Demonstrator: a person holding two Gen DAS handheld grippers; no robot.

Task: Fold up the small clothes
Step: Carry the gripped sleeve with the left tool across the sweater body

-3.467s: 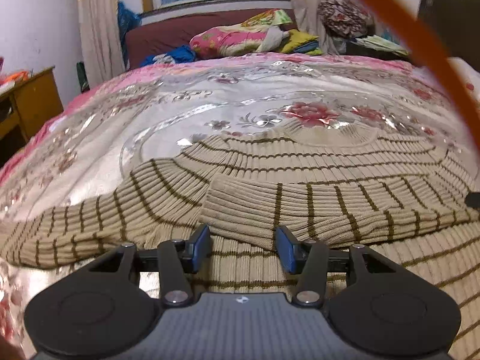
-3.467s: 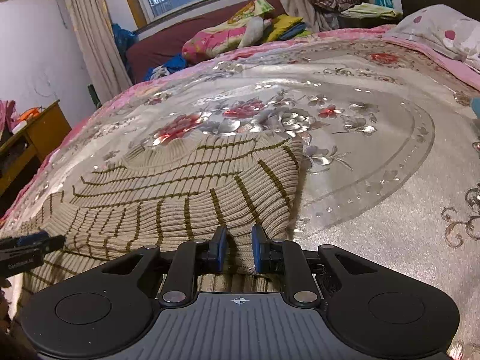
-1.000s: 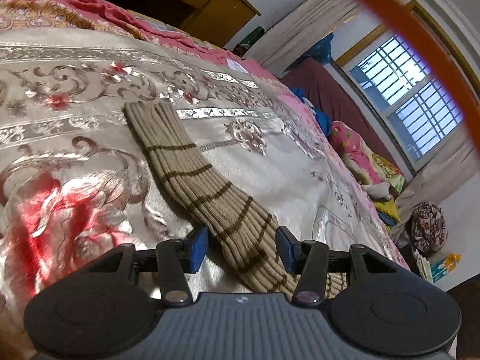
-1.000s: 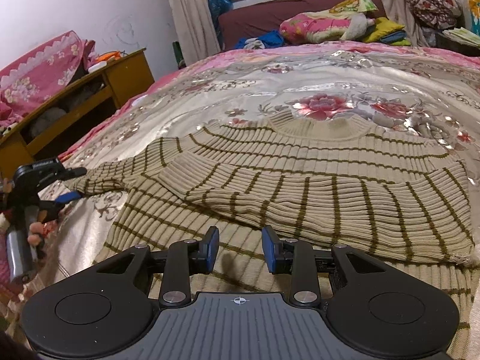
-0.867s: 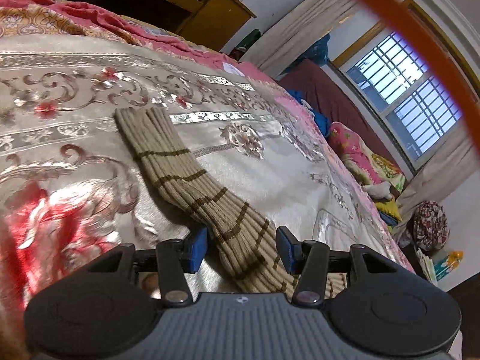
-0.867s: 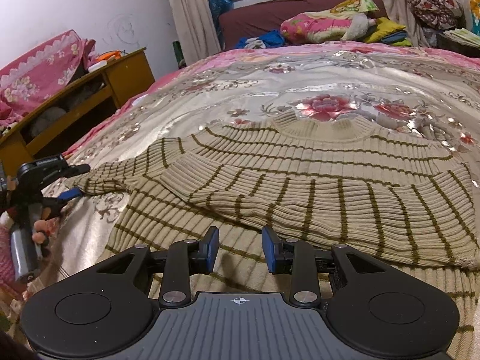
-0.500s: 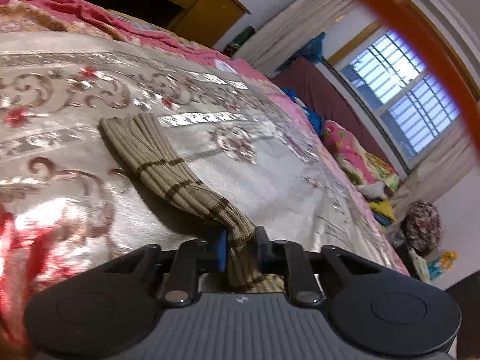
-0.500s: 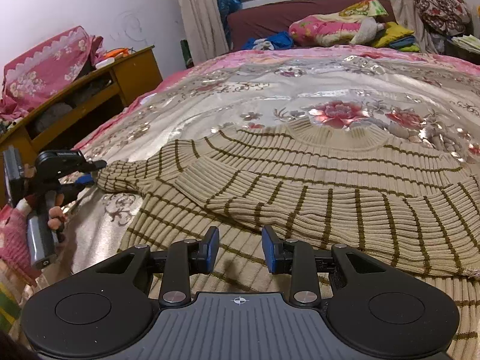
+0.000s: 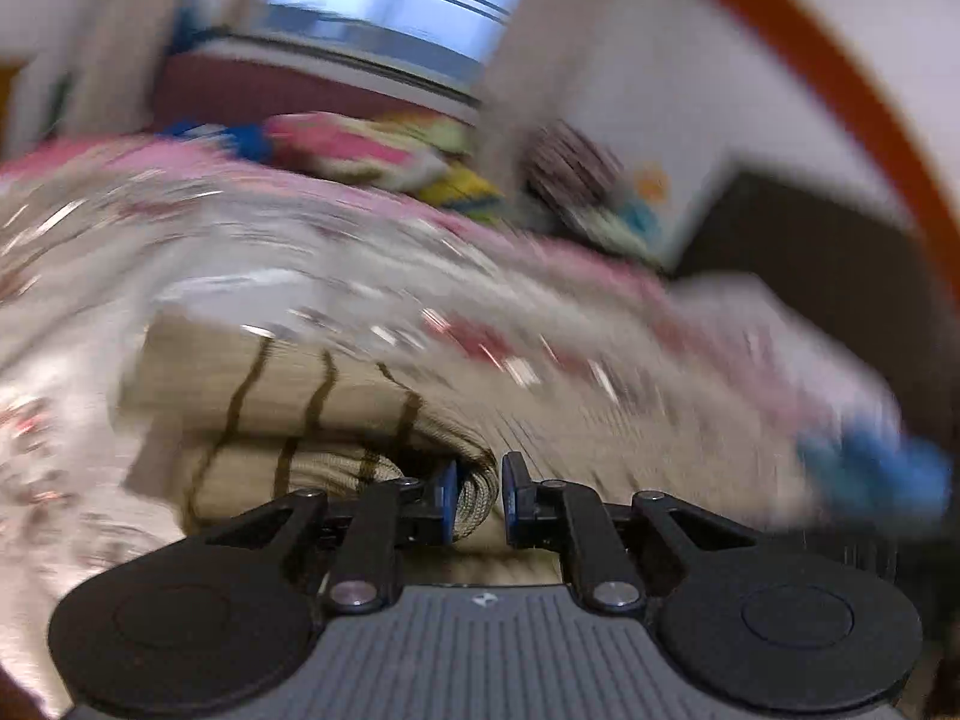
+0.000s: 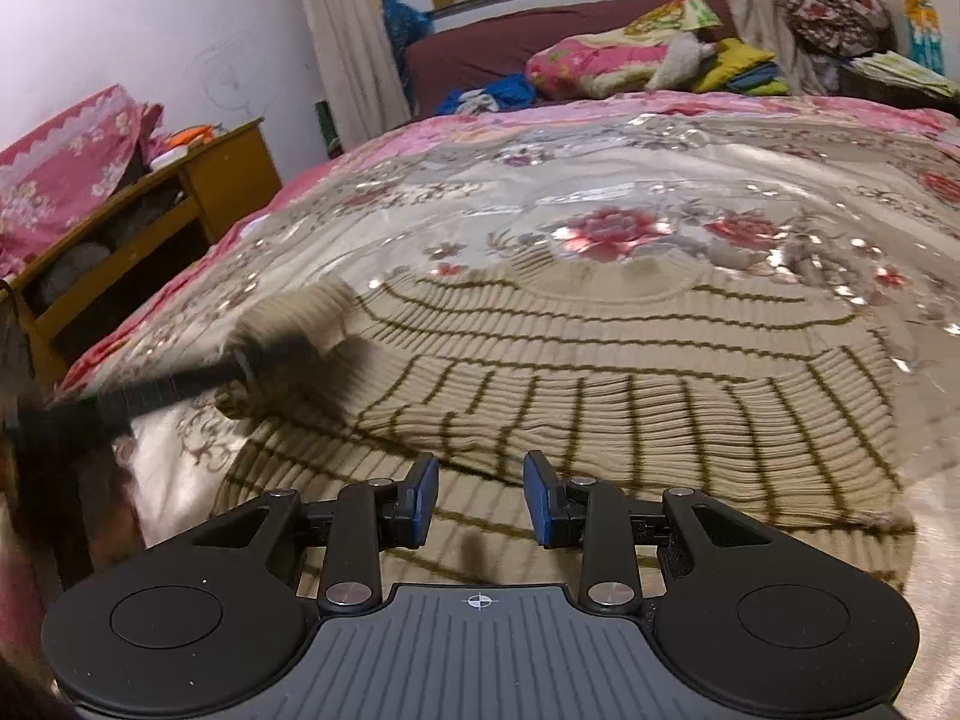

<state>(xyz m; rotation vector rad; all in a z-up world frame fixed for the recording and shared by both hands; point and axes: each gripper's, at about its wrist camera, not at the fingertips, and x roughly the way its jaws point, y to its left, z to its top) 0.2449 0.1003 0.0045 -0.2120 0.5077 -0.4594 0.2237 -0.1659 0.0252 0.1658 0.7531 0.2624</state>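
Note:
A beige ribbed sweater with dark brown stripes (image 10: 600, 372) lies flat on the flowered bedspread (image 10: 600, 180), one sleeve folded across its chest. My left gripper (image 9: 477, 492) is shut on the other sleeve (image 9: 270, 396), whose knit is bunched between the blue pads; this view is motion-blurred. In the right wrist view the left gripper (image 10: 252, 360) shows as a dark blur at the left, carrying the sleeve cuff (image 10: 294, 312) over the sweater's left edge. My right gripper (image 10: 480, 495) stands open just above the sweater's lower part, with nothing between its fingers.
A wooden desk (image 10: 198, 192) stands beyond the bed's left edge. Folded quilts and clothes (image 10: 612, 60) are piled at the far end under the window. A blurred white pillow (image 9: 780, 336) lies at the bed's right side.
The left gripper shut on the sleeve, lifted it off the bedspread and swung it toward the sweater's body while rolling. The right gripper stayed put, still open.

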